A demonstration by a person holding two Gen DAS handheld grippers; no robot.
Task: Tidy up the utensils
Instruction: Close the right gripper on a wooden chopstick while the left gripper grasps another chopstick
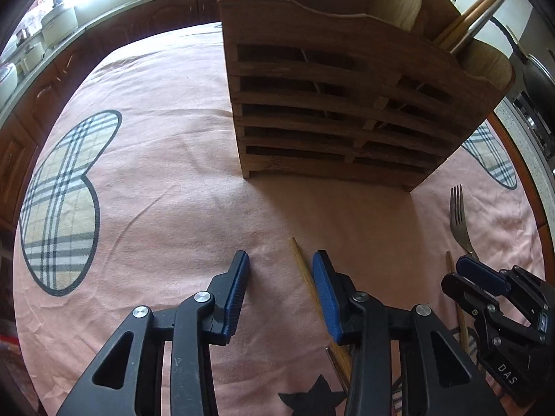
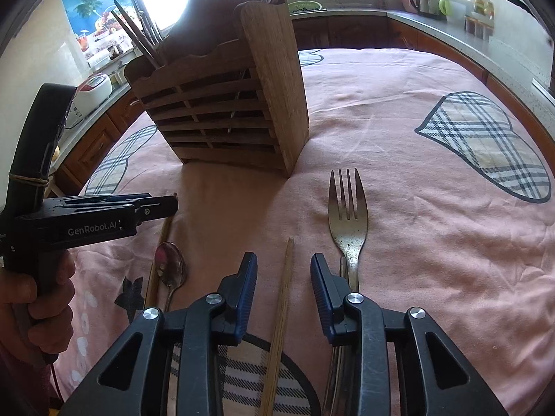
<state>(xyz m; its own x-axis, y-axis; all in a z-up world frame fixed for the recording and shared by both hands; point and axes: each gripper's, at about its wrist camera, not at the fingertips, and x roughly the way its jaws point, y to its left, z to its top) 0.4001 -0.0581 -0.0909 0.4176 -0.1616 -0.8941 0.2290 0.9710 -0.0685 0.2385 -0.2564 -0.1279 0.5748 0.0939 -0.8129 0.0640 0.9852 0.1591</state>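
Note:
A slatted wooden utensil holder (image 1: 340,104) stands on the pink cloth, also in the right wrist view (image 2: 236,104), with chopsticks and utensils in it. My left gripper (image 1: 281,263) is open; a wooden chopstick (image 1: 303,270) lies between its fingers, close to the right one. My right gripper (image 2: 283,263) is open over another chopstick (image 2: 282,294). A metal fork (image 2: 348,215) lies just right of it, also in the left wrist view (image 1: 459,222). A spoon (image 2: 170,267) and a chopstick (image 2: 163,239) lie to the left, under the left gripper (image 2: 163,204).
The pink tablecloth (image 2: 433,242) with plaid heart patches covers the table. Kitchen counters with cookers and jars (image 2: 451,3) ring the table. A second utensil lies beside the fork handle under my right finger (image 2: 341,267).

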